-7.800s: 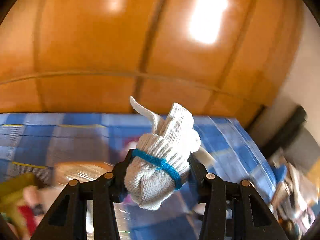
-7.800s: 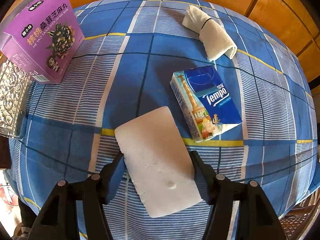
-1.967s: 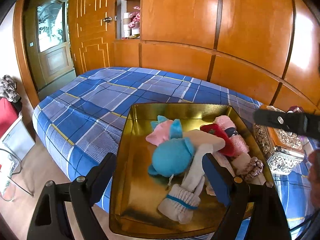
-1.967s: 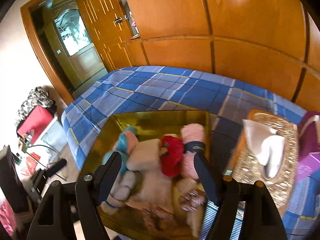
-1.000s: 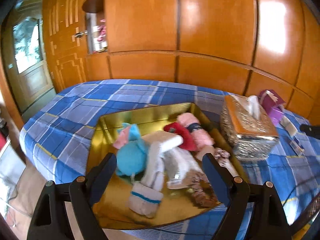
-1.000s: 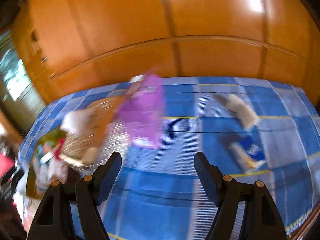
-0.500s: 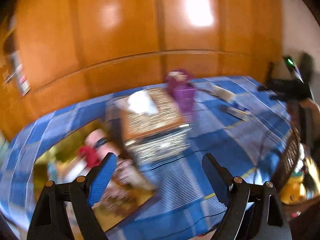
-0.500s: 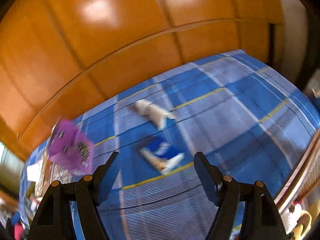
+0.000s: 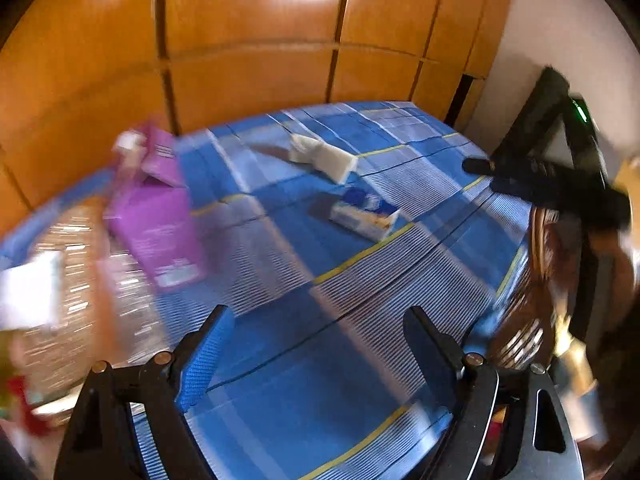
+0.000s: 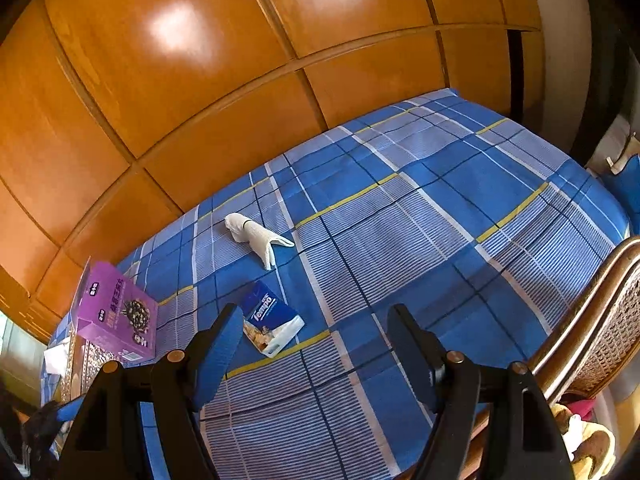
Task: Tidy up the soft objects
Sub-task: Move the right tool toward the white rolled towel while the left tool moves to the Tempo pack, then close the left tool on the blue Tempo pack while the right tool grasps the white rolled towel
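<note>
A white knit glove (image 10: pixel 256 237) lies on the blue checked cloth near the wood wall; it also shows blurred in the left wrist view (image 9: pixel 322 156). A blue Tempo tissue pack (image 10: pixel 272 322) lies in front of it, and shows in the left wrist view (image 9: pixel 365 212) too. My right gripper (image 10: pixel 316 328) is open and empty, above the cloth just right of the pack. My left gripper (image 9: pixel 318 334) is open and empty over bare cloth. The right gripper's black frame (image 9: pixel 560 176) shows at the right of the left wrist view.
A purple box (image 10: pixel 116 316) stands at the left beside a silver tissue box (image 10: pixel 78 364); both appear blurred in the left wrist view, the purple box (image 9: pixel 156 212) and the silver tissue box (image 9: pixel 76 280). A cane chair back (image 10: pixel 600 320) stands at the table's right edge. Wood panels back the table.
Both grippers swung right from the gold tray toward the glove and tissue pack. The earlier glove and white block are no longer in the jaws; both jaws stand open.
</note>
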Motion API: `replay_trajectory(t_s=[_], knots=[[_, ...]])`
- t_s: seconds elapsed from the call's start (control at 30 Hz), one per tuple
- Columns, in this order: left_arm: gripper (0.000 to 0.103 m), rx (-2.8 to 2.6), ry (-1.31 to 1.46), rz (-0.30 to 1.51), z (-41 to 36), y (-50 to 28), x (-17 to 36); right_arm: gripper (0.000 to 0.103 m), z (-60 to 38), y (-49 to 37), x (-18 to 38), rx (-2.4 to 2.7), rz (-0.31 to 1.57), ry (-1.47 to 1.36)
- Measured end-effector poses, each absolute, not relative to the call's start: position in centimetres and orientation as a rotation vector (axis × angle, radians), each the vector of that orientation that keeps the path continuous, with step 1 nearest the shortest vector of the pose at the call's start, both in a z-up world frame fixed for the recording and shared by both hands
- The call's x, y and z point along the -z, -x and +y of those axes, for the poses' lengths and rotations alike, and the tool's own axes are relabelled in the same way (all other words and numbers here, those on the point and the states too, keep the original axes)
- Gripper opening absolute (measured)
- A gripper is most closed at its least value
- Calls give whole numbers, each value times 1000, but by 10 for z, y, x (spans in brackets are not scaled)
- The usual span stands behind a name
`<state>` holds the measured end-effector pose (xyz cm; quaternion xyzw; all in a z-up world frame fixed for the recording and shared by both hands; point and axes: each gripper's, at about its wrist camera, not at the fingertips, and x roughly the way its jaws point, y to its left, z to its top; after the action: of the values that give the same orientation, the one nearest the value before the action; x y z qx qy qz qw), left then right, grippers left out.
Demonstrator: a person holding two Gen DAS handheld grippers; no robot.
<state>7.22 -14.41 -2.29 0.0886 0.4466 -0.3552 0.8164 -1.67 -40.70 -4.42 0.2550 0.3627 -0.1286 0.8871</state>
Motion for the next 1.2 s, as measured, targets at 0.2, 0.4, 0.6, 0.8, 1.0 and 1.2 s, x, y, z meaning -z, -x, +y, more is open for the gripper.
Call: replay_trajectory(t_s=[0.2,0.4,0.6,0.8,1.0,1.2], knots=[[85,744,-75,1115,-214,-113,45,76,-414,15,50,255,743,-548],[87,676,-9,1243,-266,-144,76,76,-420,15,53,217,699,-617],[88,577,108,1358,-293,-172,105,76,-426,13,60,157,698,-690],[86,508,47,1318,-321,-178,113,76,-427,13,62,109,691,-716],[66,649,-79,1236,-313,-165,112,76,-427,14,62,99,690,-722],[67,797,-207,1236,-264,-141,111,76,-424,8,63,109,734,-702]])
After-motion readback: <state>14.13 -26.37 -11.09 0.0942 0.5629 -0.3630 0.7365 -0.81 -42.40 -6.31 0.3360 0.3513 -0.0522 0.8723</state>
